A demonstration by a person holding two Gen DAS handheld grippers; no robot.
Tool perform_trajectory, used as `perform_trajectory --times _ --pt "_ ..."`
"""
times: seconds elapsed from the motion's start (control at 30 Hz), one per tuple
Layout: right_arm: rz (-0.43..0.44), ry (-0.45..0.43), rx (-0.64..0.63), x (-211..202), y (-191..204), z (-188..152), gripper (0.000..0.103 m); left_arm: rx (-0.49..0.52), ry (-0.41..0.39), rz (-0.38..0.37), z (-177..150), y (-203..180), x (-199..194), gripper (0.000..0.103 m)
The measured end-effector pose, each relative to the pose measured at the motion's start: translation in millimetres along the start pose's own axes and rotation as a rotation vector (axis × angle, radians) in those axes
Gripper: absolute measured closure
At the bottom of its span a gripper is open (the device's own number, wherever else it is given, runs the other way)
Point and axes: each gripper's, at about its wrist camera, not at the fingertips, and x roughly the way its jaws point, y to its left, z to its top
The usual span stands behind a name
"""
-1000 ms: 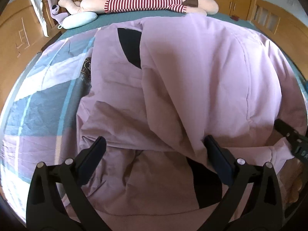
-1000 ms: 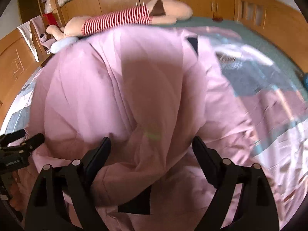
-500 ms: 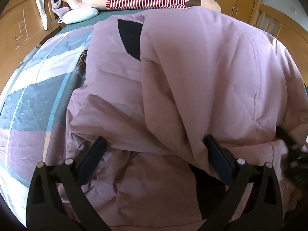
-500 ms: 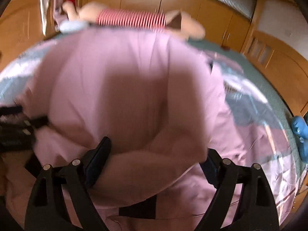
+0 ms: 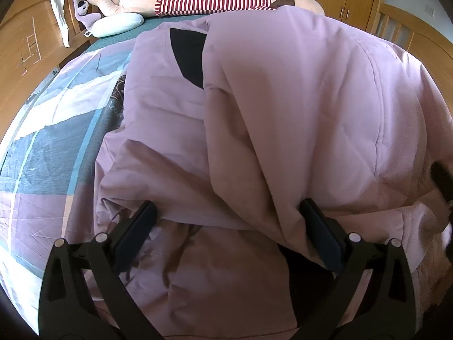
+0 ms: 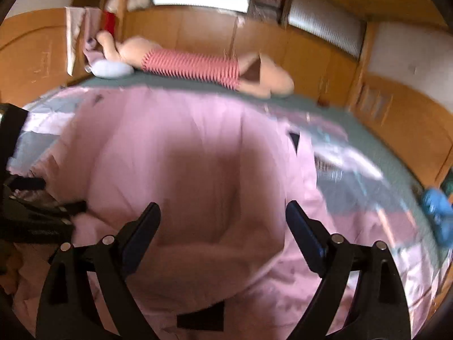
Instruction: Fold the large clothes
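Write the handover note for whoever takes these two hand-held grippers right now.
Left hand-held gripper: jaws wide, over the near edge of the pink garment, gripping nothing.
Right hand-held gripper: jaws opening, fabric bulging between them but not pinched.
Garment: lies on the bed's patterned sheet, one side already folded over the middle, leaving a thick ridge and loose wrinkles near you. A striped plush toy lies at the far side, clear of the work.
Done: apparently the first fold.
Left: likely smooth it, fold the remaining side and hem, finish compact.
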Motion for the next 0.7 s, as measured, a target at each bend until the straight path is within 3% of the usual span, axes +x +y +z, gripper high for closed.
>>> perform_trajectory --times 0.17,0.5,0.7 --pt "-0.035 0.172 -0.131 40 26 -20 0.011 -0.002 0.006 -0.005 0 0 -1 0.002" --pt "-0.017 0.198 -0.104 48 19 -24 0.005 -0.003 0.008 -0.014 -4 6 -7 0.002" --pt "-0.009 0.186 -0.091 47 19 -24 0.005 0.014 0.003 0.021 -5 -2 -3 0.002"
